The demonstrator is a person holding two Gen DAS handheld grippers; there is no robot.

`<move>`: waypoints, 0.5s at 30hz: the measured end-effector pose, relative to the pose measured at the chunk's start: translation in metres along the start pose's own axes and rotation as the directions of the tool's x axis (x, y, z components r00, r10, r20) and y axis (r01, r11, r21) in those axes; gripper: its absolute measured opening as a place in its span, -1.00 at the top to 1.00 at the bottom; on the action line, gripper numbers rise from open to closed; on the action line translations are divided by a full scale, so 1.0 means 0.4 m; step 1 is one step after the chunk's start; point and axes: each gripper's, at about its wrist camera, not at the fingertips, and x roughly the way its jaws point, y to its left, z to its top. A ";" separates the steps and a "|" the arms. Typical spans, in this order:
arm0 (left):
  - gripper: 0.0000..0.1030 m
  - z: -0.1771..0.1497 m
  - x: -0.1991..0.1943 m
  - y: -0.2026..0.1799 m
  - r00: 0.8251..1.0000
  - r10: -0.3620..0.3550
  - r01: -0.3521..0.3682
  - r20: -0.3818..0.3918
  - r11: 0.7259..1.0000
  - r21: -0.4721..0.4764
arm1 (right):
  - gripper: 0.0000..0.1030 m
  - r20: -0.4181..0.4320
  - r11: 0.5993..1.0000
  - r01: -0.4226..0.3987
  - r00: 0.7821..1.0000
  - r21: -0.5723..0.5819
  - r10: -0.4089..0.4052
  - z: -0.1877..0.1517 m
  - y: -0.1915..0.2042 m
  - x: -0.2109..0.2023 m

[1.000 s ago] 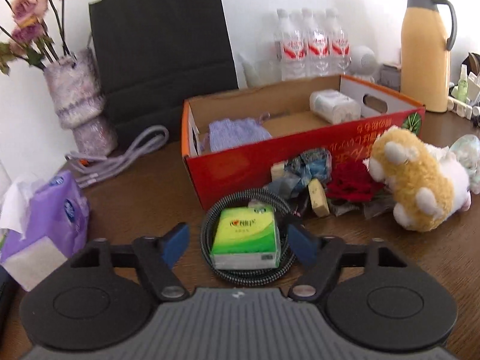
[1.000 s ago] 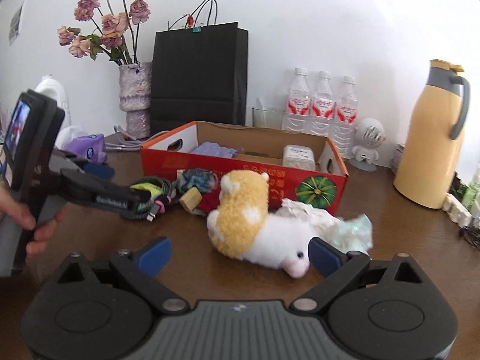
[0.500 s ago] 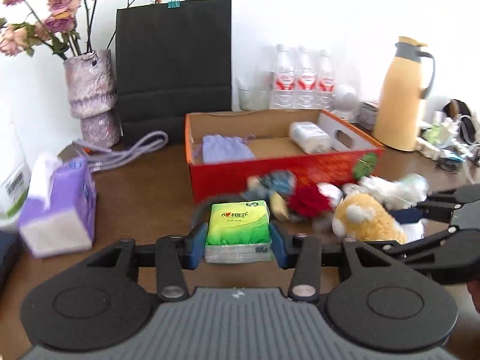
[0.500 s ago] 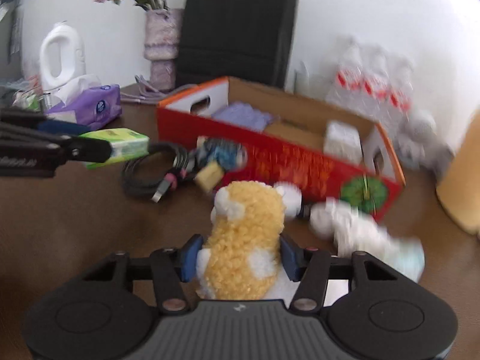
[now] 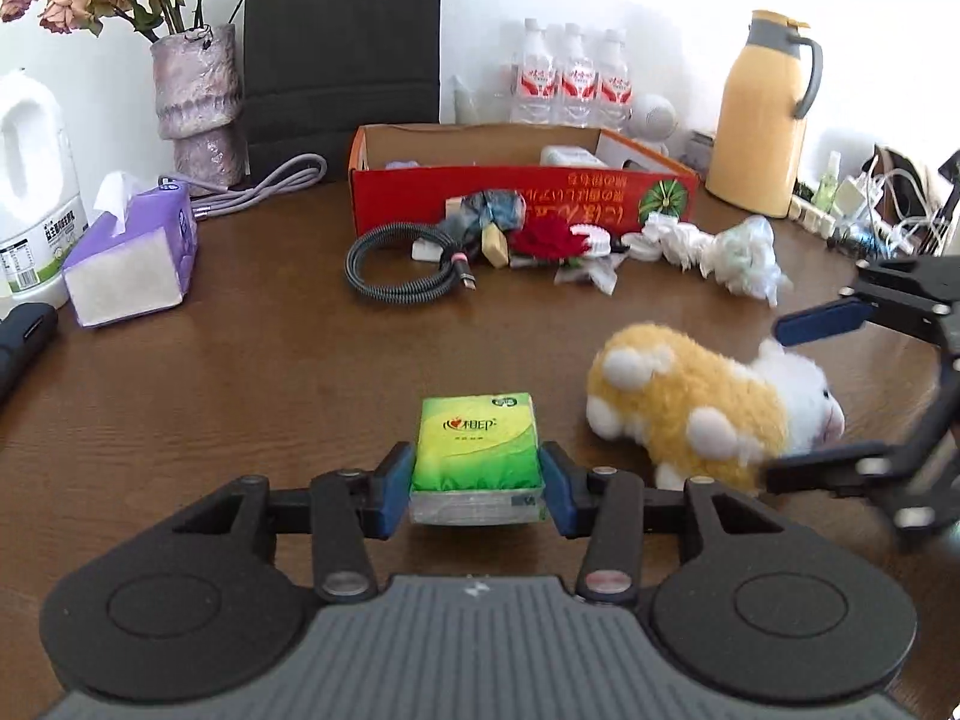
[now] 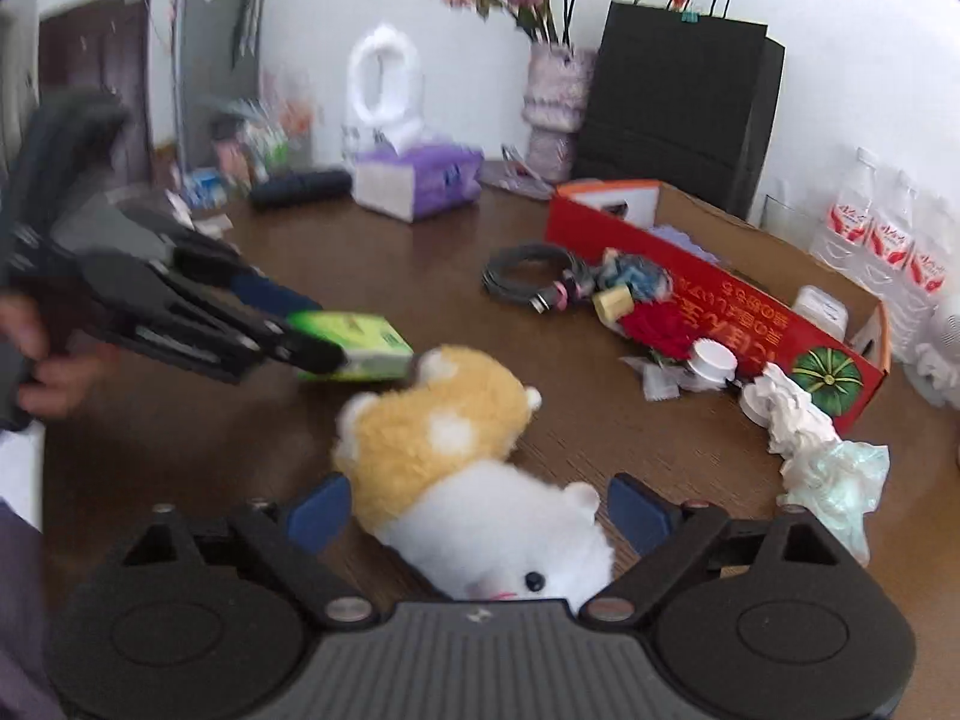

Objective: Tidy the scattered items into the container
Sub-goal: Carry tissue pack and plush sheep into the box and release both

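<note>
My left gripper (image 5: 478, 489) is shut on a green tissue pack (image 5: 476, 444) and holds it above the table, well in front of the red cardboard box (image 5: 522, 201). The pack also shows in the right wrist view (image 6: 354, 345). A yellow and white plush toy (image 6: 462, 474) lies on the table between the fingers of my right gripper (image 6: 477, 510), which stands open around it. The toy also shows in the left wrist view (image 5: 708, 414). A coiled black cable (image 5: 402, 267), a red flower (image 5: 549, 238) and crumpled paper (image 5: 738, 249) lie by the box front.
A purple tissue box (image 5: 129, 255) and white jug (image 5: 30, 192) stand at the left. A vase (image 5: 195, 102), black bag (image 5: 342, 42), water bottles (image 5: 570, 81) and yellow thermos (image 5: 762, 114) stand behind the box. Chargers and wires (image 5: 870, 210) lie far right.
My left gripper closed on the green pack and carried it back from the box. My right gripper dragged the plush toy back with it, then opened wide around it.
</note>
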 end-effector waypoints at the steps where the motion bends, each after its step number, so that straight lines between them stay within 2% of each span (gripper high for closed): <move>1: 0.08 -0.006 -0.003 -0.008 1.000 -0.003 0.003 -0.002 1.000 0.013 | -0.70 0.002 1.000 0.027 1.000 0.000 -0.027 0.000 0.011 0.007; 4: 0.02 -0.016 -0.005 -0.021 1.000 0.004 -0.004 -0.002 1.000 0.025 | -0.65 0.023 0.998 0.046 0.999 0.048 -0.048 -0.004 0.016 -0.003; 6: -0.07 -0.019 -0.002 -0.024 1.000 0.015 -0.015 -0.007 1.000 0.024 | -0.40 0.013 0.994 0.004 1.000 0.108 -0.005 -0.008 0.021 -0.022; 8: -0.23 -0.016 0.004 -0.022 1.000 0.009 -0.009 -0.013 1.000 0.021 | -0.35 0.017 0.992 -0.057 0.998 0.109 0.055 -0.012 0.043 -0.051; 10: -0.49 -0.014 0.009 -0.021 1.000 -0.003 0.004 -0.013 1.000 0.027 | -0.45 0.079 0.991 -0.095 0.993 0.093 0.088 -0.022 0.059 -0.089; 11: -0.51 -0.014 0.015 -0.021 1.000 -0.017 0.017 -0.015 0.999 0.033 | -0.61 0.102 0.990 -0.100 0.991 0.099 0.090 -0.027 0.059 -0.100; 12: -0.51 -0.014 0.022 -0.021 0.999 -0.025 0.026 -0.023 0.999 0.032 | -0.67 0.109 0.988 -0.096 0.991 0.120 0.083 -0.028 0.052 -0.100; 15: -0.47 -0.013 0.052 -0.021 0.998 -0.021 0.022 -0.060 0.999 0.026 | -0.62 0.073 0.988 -0.054 0.996 0.147 0.043 -0.028 0.043 -0.057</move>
